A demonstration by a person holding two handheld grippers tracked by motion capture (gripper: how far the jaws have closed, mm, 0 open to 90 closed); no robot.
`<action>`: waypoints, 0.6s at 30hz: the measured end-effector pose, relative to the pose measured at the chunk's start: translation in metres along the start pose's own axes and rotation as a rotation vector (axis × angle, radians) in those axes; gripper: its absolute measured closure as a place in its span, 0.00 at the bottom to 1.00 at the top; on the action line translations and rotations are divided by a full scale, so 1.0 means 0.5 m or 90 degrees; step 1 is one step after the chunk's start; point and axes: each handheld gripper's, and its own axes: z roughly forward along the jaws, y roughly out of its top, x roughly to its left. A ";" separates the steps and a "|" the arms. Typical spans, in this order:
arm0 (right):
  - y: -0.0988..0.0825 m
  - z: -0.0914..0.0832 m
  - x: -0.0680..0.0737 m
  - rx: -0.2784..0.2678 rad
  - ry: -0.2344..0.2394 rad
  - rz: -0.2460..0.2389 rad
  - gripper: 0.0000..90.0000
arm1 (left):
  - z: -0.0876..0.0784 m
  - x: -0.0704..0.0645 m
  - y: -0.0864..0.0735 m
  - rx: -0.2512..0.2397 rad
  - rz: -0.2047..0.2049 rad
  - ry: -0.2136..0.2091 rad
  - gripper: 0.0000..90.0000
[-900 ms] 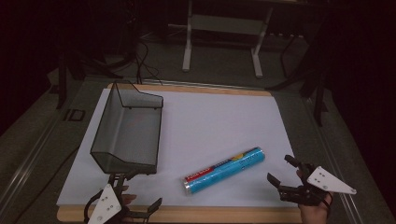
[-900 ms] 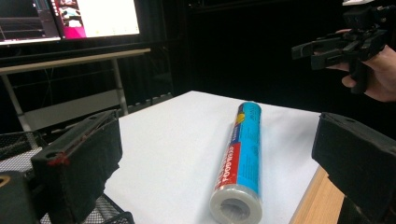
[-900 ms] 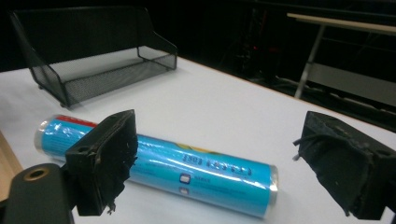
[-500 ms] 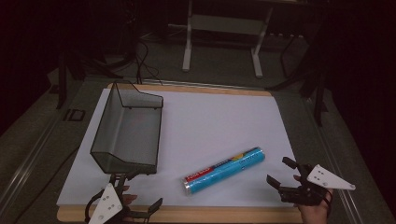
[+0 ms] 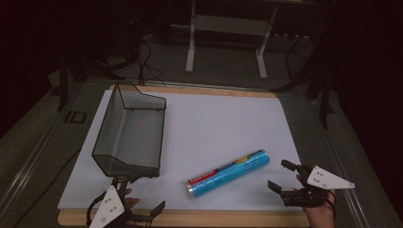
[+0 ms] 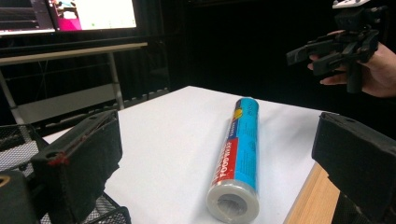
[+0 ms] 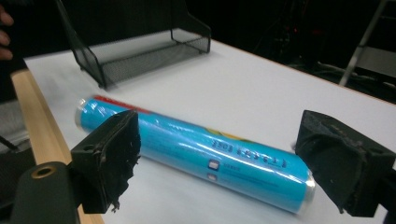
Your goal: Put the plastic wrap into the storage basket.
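A blue roll of food wrap (image 5: 228,173) lies slantwise on the white sheet (image 5: 218,123), near the front edge. My right gripper (image 5: 278,174) hovers just right of the roll's far end, open and holding nothing. In the right gripper view the roll (image 7: 201,149) lies crosswise beyond the open right gripper (image 7: 217,126). My left gripper (image 5: 140,194) stands open at the front left, by the black mesh tray (image 5: 130,130). Its own view looks along the roll (image 6: 238,154) between the open left gripper (image 6: 215,135), with the right gripper (image 6: 327,49) held in a hand farther off.
The mesh tray (image 7: 144,53) stands on the sheet's left side, empty as far as I can see. A wooden table edge (image 5: 190,218) runs along the front. Behind the table are a metal stand (image 5: 223,38) and cables on a dark floor.
My right gripper has edged slightly left toward the roll. The left gripper, the roll and the tray have stayed put.
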 end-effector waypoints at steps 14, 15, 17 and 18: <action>0.014 0.046 -0.015 0.114 0.077 0.012 0.12 | 0.000 -0.002 -0.002 0.006 0.008 0.001 0.03; 0.015 0.050 -0.014 0.122 0.073 0.001 0.12 | 0.000 -0.002 -0.002 0.006 0.009 0.000 0.03; 0.016 0.061 -0.010 0.141 0.074 -0.019 0.12 | 0.000 -0.002 -0.002 0.006 0.008 -0.003 0.03; 0.017 0.067 -0.008 0.147 0.077 -0.029 0.12 | 0.000 -0.003 -0.002 0.006 0.010 -0.002 0.03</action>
